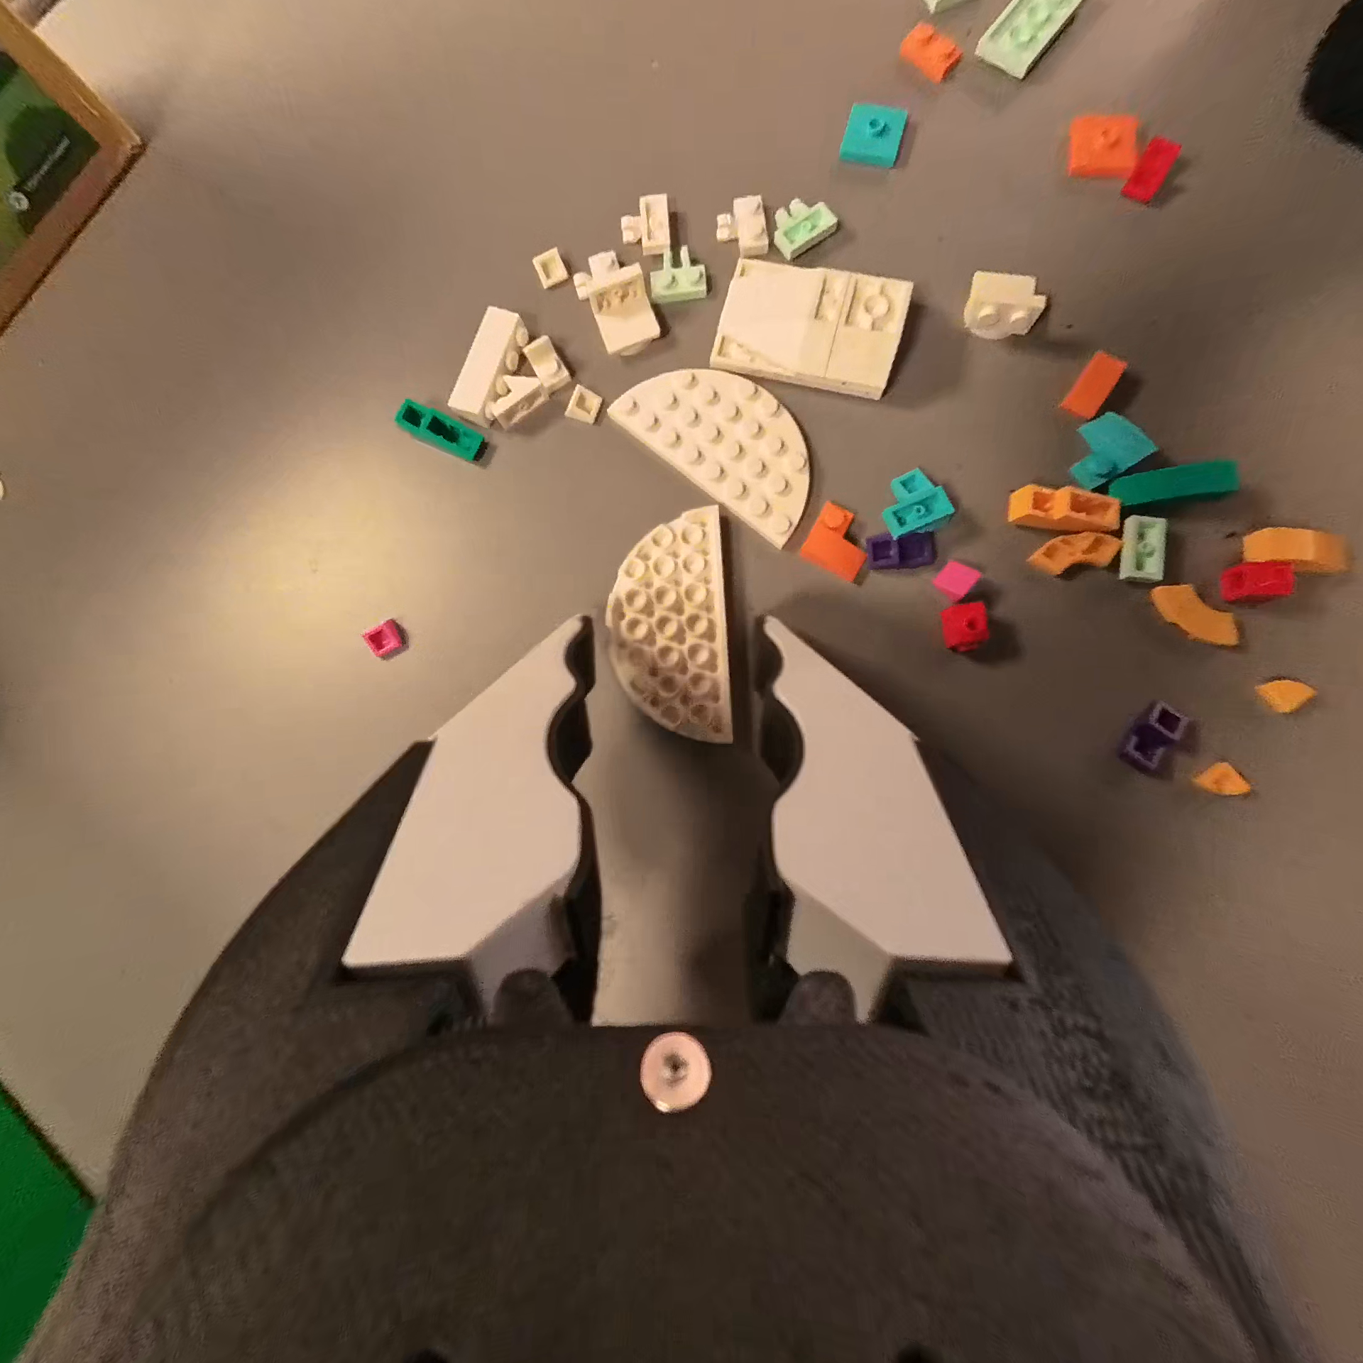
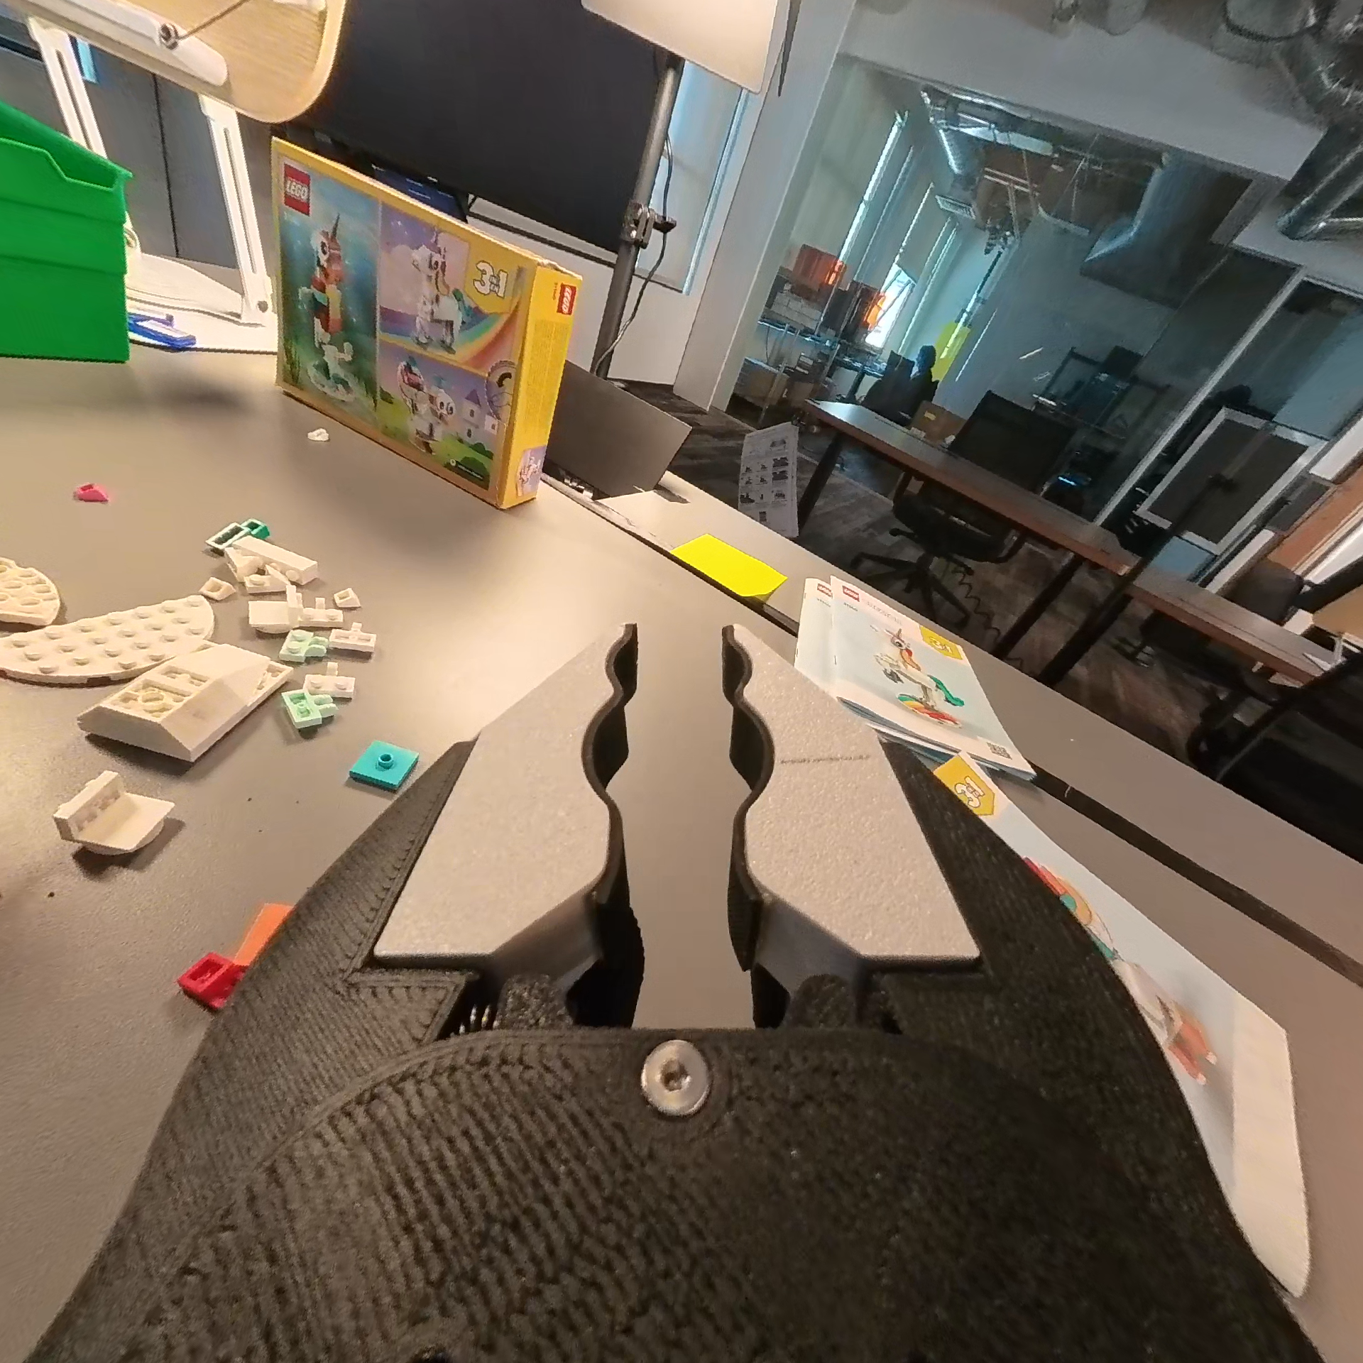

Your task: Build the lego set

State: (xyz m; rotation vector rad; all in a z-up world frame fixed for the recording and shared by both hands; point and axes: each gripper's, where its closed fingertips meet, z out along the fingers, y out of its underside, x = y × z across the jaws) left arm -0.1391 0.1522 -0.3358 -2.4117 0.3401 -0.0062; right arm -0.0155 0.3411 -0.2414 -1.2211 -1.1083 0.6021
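Fingers (image 1: 675, 649) astride white half-round plate (image 1: 675, 627)

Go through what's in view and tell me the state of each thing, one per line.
left gripper: open, fingertips either side of an upside-down white half-round plate, not clamping it
second white half-round plate: lying flat, studs up
right gripper: open, empty, above the table
toy box: standing upright, looks shut
instruction booklets: closed, lying flat
green bin: contents hidden
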